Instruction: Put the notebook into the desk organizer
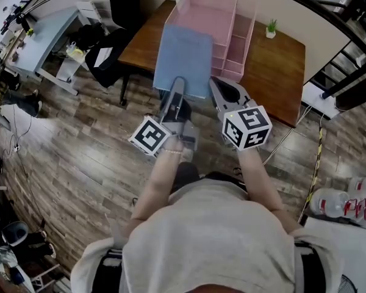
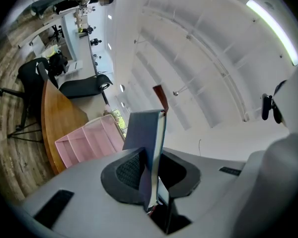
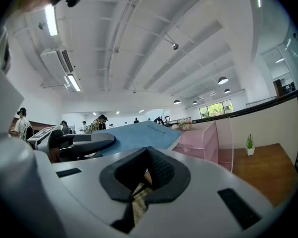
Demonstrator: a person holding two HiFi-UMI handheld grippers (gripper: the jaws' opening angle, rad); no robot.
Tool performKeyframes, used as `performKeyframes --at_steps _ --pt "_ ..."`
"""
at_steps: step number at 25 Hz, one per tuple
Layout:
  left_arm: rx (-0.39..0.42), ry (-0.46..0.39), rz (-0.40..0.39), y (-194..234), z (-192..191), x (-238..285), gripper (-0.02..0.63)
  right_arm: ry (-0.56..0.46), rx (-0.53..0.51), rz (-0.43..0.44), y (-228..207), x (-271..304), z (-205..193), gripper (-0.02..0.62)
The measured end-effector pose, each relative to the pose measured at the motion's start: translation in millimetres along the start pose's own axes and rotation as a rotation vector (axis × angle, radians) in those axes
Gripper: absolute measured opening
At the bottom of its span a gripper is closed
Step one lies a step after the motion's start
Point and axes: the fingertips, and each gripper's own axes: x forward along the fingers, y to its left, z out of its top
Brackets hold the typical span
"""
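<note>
A blue notebook (image 1: 184, 58) hangs over the near edge of the wooden table (image 1: 274, 72), just in front of the pink desk organizer (image 1: 215, 22). My left gripper (image 1: 175, 91) is shut on the notebook's near edge. In the left gripper view the notebook (image 2: 143, 128) stands edge-on, clamped between the jaws of the left gripper (image 2: 151, 157), with the organizer (image 2: 87, 140) beyond. My right gripper (image 1: 222, 91) sits just right of the notebook, shut and holding nothing. Its view shows the right gripper (image 3: 147, 156) with pads together, and the notebook (image 3: 134, 135) and the organizer (image 3: 208, 138) ahead.
A small potted plant (image 1: 271, 28) stands on the table to the right of the organizer. A black office chair (image 1: 107, 54) is left of the table. Water bottles (image 1: 341, 203) lie on the floor at the right, and a black railing (image 1: 348, 35) curves behind.
</note>
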Motion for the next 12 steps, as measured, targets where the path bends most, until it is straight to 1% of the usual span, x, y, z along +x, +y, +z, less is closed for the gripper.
performKeyframes --at_steps 4,10,12 --pt "-0.013 0.022 -0.018 9 13 25 0.074 -0.009 -0.005 -0.033 -11 20 9 0.009" --pt "-0.057 0.067 -0.040 26 28 68 0.074 -0.015 -0.001 -0.106 -35 48 16 0.009" --pt "-0.081 0.081 -0.058 29 31 81 0.074 -0.016 0.003 -0.129 -42 57 17 0.009"
